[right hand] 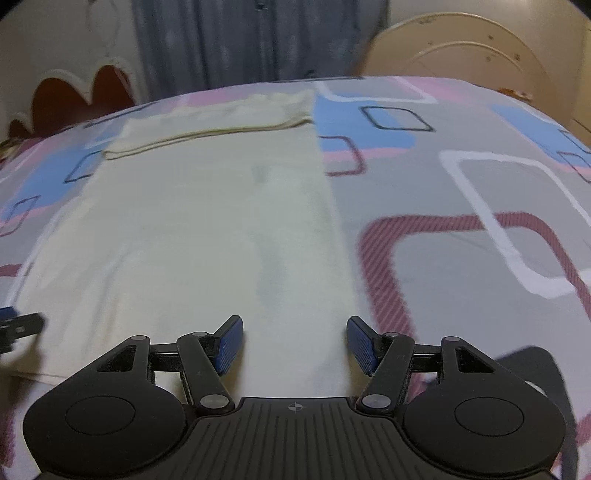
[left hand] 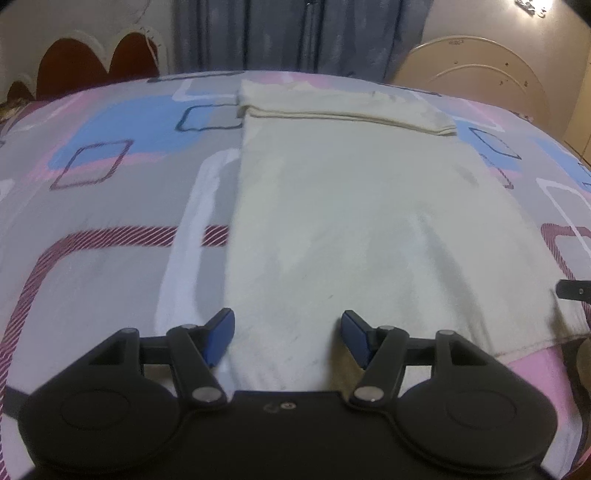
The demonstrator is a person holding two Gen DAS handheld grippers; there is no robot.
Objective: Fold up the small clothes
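A cream garment lies flat on the patterned bedsheet, its far end folded back into a thick band. My left gripper hovers open over the garment's near left corner, nothing between its blue pads. In the right wrist view the same garment runs away from me, the folded band at its far end. My right gripper is open above the near right edge, holding nothing. Each view catches the other gripper's tip at its side: the right one, the left one.
The bedsheet has pink, blue and grey squares. Behind the bed are a dark red scalloped headboard, a blue-grey curtain and a round beige panel. The bed drops away at its far edge.
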